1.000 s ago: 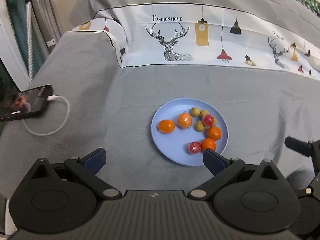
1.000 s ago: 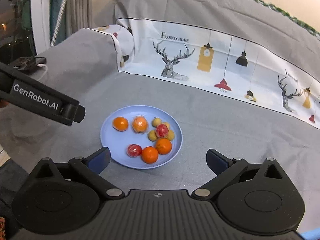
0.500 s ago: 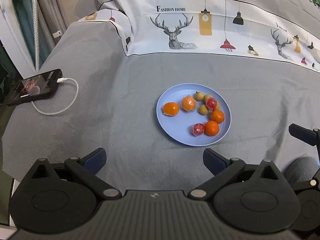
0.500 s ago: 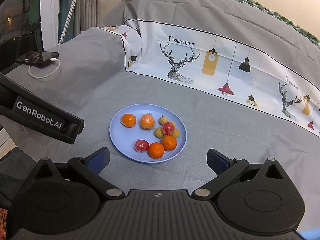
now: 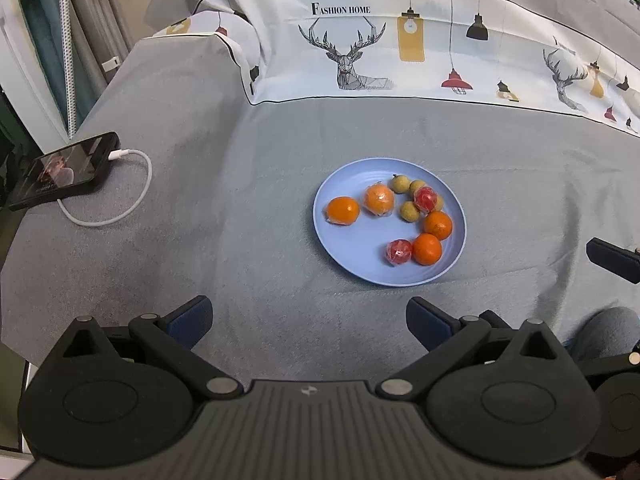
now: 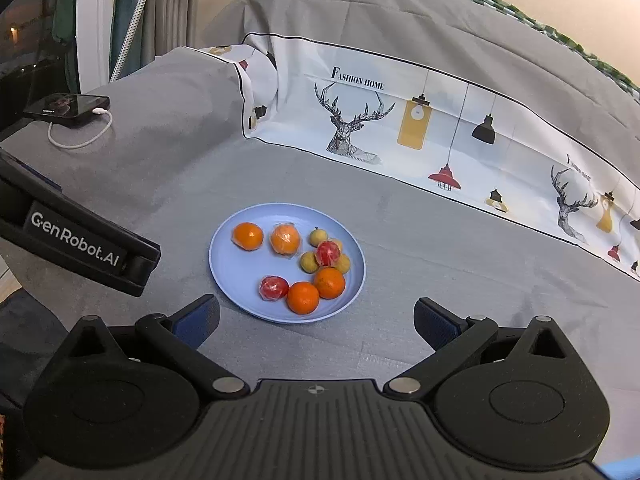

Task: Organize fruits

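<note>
1. Right wrist view: right claw point(image 6: 316, 322) spread wide, empty, just short of blue plate point(image 6: 224, 264) holding fruits point(image 6: 303, 298) on grey worktop point(image 6: 440, 280).
2. Left claw point(image 5: 308, 320) likewise spread, empty; plate ahead-right, farther off.
3. Likely nearer: right.

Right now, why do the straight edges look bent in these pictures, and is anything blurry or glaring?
Left wrist view: the fisheye lens bows the printed cloth band; the blue plate is sharp, with soft shadows only, and the open left claw fills the bottom. Right wrist view: the same bending toward the edges; small highlights glint on the wrapped fruit, nothing blurred, and the right claw is open.
</note>
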Tool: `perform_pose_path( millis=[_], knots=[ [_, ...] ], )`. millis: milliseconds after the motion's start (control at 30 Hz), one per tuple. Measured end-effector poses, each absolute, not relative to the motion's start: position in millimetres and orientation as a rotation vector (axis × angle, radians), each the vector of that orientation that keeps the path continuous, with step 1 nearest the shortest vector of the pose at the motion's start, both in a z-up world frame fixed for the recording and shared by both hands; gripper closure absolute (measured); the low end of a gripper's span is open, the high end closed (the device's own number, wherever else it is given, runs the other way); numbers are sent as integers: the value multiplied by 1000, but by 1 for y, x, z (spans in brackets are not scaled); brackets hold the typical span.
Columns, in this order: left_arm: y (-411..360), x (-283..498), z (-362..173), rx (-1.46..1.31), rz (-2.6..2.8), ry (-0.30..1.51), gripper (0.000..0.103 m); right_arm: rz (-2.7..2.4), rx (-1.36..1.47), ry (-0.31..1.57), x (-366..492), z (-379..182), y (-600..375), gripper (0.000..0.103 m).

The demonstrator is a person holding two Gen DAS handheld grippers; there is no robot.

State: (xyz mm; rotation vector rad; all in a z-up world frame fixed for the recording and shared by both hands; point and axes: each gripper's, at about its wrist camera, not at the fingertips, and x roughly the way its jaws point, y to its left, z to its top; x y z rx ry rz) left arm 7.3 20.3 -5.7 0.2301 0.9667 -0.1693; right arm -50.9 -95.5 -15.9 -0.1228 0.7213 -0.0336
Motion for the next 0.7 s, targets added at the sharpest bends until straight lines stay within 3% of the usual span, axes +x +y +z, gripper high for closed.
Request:
perform_pose_path(
  millis=[700],
  knots=[
    [15,5,-7,244,-169,972,0,-53,-117,712,-51,-14,-94,1]
  ],
)
